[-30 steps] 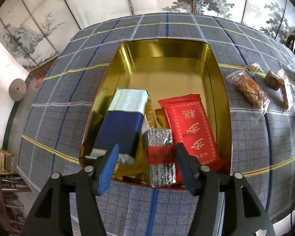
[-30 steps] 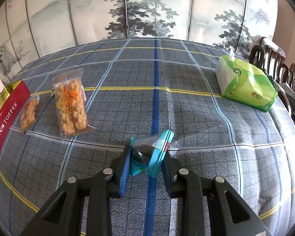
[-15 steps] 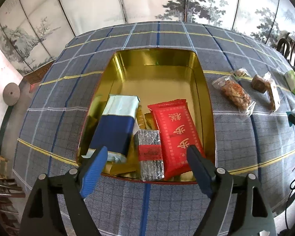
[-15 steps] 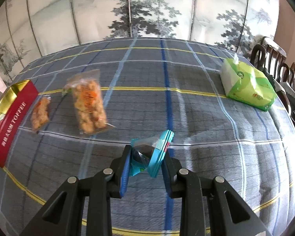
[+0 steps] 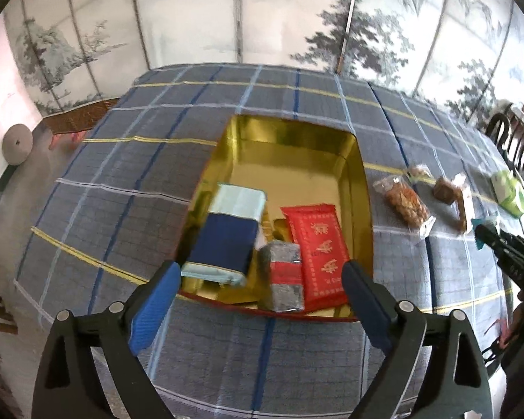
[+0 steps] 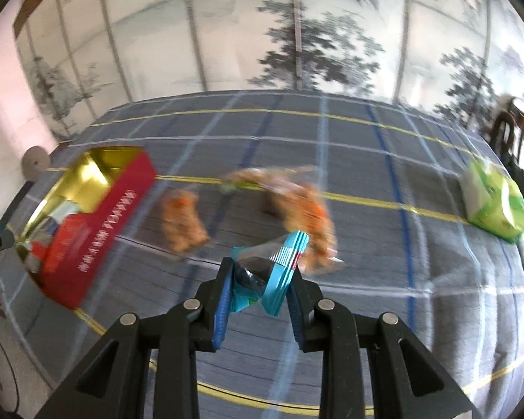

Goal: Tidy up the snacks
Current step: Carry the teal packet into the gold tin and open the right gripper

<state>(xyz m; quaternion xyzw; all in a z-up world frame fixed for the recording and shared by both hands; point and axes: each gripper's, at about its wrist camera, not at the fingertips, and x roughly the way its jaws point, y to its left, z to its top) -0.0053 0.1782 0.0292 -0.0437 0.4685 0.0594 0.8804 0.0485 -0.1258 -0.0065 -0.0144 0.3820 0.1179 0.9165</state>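
Observation:
A red tin with a gold inside lies on the checked tablecloth. In it lie a blue and pale packet, a red packet and a silver packet with a red band. My left gripper hovers above the tin's near edge; its jaws are opening and nothing is between them. My right gripper is shut on a teal snack packet, held above the cloth to the right of the tin. In the left wrist view the right gripper shows at the far right.
Clear bags of orange-brown snacks and a brown snack lie on the cloth right of the tin. A green tissue pack sits at the far right by dark wooden chairs. A painted folding screen stands behind the table.
The left gripper's jaws have spread wide and drawn up and back from the silver packet, which stays in the tin. The right gripper has swung left with the teal packet; the tin has come into its view.

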